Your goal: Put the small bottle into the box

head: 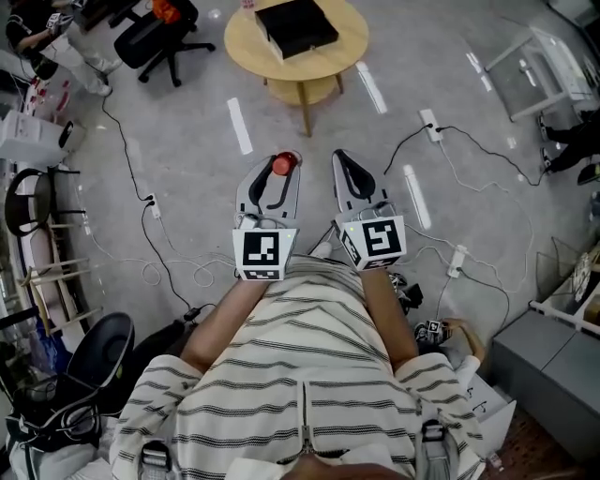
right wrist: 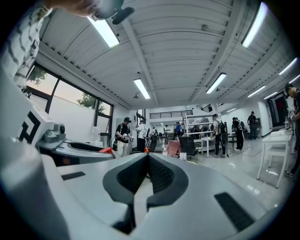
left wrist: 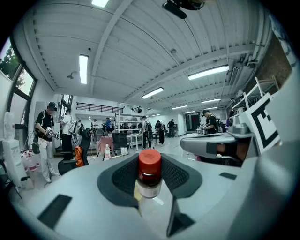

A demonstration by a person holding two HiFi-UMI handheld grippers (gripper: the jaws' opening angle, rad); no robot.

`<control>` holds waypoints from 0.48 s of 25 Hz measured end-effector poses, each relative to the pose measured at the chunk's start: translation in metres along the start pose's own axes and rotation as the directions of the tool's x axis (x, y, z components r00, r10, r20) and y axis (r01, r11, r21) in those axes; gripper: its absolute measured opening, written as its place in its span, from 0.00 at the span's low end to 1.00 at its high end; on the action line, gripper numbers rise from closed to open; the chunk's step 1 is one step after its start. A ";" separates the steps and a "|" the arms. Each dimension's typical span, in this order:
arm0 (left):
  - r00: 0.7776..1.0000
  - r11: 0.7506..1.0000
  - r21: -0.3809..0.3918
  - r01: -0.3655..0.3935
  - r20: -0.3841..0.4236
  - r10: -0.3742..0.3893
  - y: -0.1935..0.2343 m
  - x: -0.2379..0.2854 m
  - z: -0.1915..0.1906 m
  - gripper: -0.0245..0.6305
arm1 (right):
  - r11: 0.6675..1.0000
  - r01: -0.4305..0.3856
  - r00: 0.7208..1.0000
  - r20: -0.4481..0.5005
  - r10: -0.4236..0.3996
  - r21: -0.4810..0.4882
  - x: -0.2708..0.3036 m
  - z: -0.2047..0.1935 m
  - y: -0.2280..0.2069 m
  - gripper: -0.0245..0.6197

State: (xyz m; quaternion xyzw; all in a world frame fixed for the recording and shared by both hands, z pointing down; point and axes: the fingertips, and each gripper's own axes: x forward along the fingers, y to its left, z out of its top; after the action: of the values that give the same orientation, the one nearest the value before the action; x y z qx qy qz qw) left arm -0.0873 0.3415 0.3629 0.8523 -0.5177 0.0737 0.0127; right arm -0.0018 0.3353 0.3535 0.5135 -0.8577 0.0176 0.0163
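A small bottle (head: 282,167) with a red cap stands upright between the jaws of my left gripper (head: 283,159), which is shut on it. In the left gripper view the bottle (left wrist: 149,174) shows its red cap and pale label between the dark pads (left wrist: 123,176). My right gripper (head: 340,157) is held level beside the left one, shut with nothing in it; its pads (right wrist: 161,176) meet at the tip. The black box (head: 295,26) lies on a round wooden table (head: 246,42) ahead of both grippers, across bare floor.
A black office chair (head: 155,37) stands left of the table. Cables and power strips (head: 430,125) lie over the grey floor, with white tape marks (head: 240,125). A grey cabinet (head: 553,370) stands at the right. Several people stand far off in the room.
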 end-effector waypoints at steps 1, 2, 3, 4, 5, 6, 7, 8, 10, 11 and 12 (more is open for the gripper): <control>1.000 1.000 0.000 -0.003 0.001 0.003 -0.002 -0.001 -0.001 0.27 | 1.000 -0.004 1.000 0.002 0.004 -0.001 -0.001 -0.001 -0.001 0.06; 1.000 1.000 0.000 -0.006 0.002 0.006 -0.004 -0.001 -0.001 0.27 | 1.000 -0.008 1.000 0.005 0.008 0.001 -0.002 -0.002 -0.002 0.06; 1.000 1.000 0.000 -0.010 0.004 0.010 -0.005 -0.001 -0.002 0.27 | 1.000 -0.013 1.000 0.008 0.013 0.004 -0.001 -0.003 -0.003 0.06; 1.000 1.000 0.002 -0.015 0.003 0.015 -0.006 0.000 -0.002 0.27 | 1.000 -0.018 1.000 0.011 0.018 0.007 -0.001 -0.005 -0.006 0.06; 1.000 1.000 0.003 -0.019 -0.001 0.019 -0.008 0.001 -0.003 0.27 | 1.000 -0.021 1.000 0.010 0.021 0.012 -0.001 -0.007 -0.008 0.06; 1.000 1.000 0.004 -0.021 -0.007 0.021 -0.010 0.001 -0.005 0.27 | 1.000 -0.022 1.000 0.008 0.022 0.019 -0.003 -0.009 -0.010 0.06; 1.000 1.000 0.003 -0.021 -0.014 0.021 -0.013 0.001 -0.007 0.27 | 0.999 -0.021 1.000 0.006 0.021 0.027 -0.006 -0.010 -0.011 0.06; 1.000 1.000 0.005 -0.019 -0.019 0.019 -0.015 0.003 -0.008 0.27 | 0.999 -0.020 1.000 0.008 0.019 0.031 -0.006 -0.010 -0.014 0.05; 1.000 1.000 0.013 -0.017 -0.022 0.017 -0.015 0.011 -0.008 0.27 | 0.999 -0.022 1.000 0.015 0.022 0.030 -0.002 -0.009 -0.018 0.06; 1.000 1.000 0.015 -0.018 -0.022 0.018 -0.013 0.016 -0.008 0.27 | 0.999 -0.026 1.000 0.016 0.026 0.025 0.002 -0.008 -0.020 0.06; 1.000 1.000 0.012 -0.019 -0.021 0.019 -0.011 0.022 -0.008 0.27 | 0.999 -0.030 0.999 0.014 0.030 0.019 0.007 -0.008 -0.021 0.06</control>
State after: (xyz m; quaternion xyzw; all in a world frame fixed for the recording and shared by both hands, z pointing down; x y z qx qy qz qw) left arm -0.0685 0.3285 0.3743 0.8466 -0.5251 0.0860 0.0124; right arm 0.0139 0.3194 0.3625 0.5008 -0.8653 0.0225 0.0052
